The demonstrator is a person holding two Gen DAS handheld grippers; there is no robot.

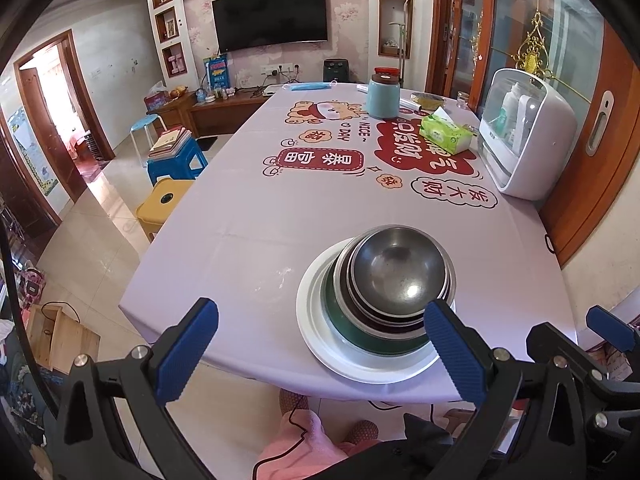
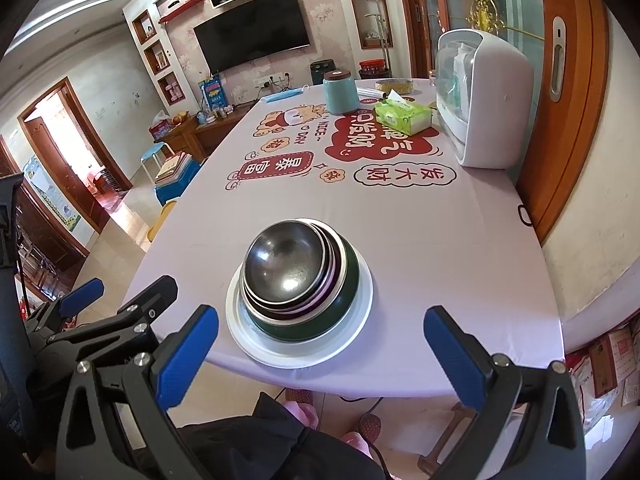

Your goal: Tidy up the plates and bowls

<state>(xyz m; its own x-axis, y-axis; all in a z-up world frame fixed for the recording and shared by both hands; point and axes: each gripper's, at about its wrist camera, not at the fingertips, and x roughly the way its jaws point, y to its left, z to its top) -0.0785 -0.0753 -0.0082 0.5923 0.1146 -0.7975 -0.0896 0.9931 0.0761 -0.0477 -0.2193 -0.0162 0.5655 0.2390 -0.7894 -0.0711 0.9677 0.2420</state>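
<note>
A stack of steel bowls (image 1: 396,276) nests inside a dark green bowl (image 1: 352,332) on a white plate (image 1: 316,332) near the table's front edge. The same stack (image 2: 284,268), green bowl (image 2: 340,316) and plate (image 2: 360,304) show in the right wrist view. My left gripper (image 1: 320,354) is open and empty, held off the front edge, with the stack just beyond its right finger. My right gripper (image 2: 320,354) is open and empty, below and in front of the plate. The right gripper also shows in the left wrist view (image 1: 612,328), and the left gripper in the right wrist view (image 2: 82,294).
A lilac printed tablecloth (image 1: 248,216) covers the table. At the far end stand a teal canister (image 1: 383,96), a green tissue pack (image 1: 446,133) and a white dish cabinet (image 1: 524,132). Stools (image 1: 176,160) stand to the left. A wall lies to the right.
</note>
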